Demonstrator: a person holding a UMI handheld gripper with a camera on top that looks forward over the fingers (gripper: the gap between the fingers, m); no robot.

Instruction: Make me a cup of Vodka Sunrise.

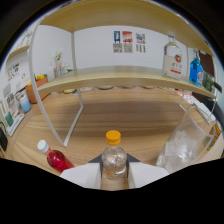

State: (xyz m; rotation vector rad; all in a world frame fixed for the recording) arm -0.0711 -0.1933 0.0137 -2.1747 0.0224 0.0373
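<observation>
Pale wood makes up the table (pixel 115 117), which spreads wide under everything and runs back to a white wall. Above it stands a wooden shelf (pixel 120 75) on thin white metal legs, its board curving across the view from side to side. On the wall behind hang a few small printed cards (pixel 129 41), too small to read. On the shelf board, toward the right, stands a clear glass bottle with a red and white label (pixel 173 60), and just beyond it a blue bottle (pixel 195 71). At the far left end of the shelf sits an orange pot (pixel 35 89) with some greenery above it. Down on the table, to the right of the fingers, stands a clear plastic cup (pixel 182 142) that holds ice cubes. To the left of the fingers a small bottle of red liquid with a white cap (pixel 54 157) lies tilted on the wood. The gripper (pixel 114 175) shows its two white fingers (pixel 82 176) low in the view, and between them stands a small clear bottle with an orange cap (pixel 114 152); both fingers sit tight against its sides, so the claw is closed on it, only as wide as the bottle itself.
</observation>
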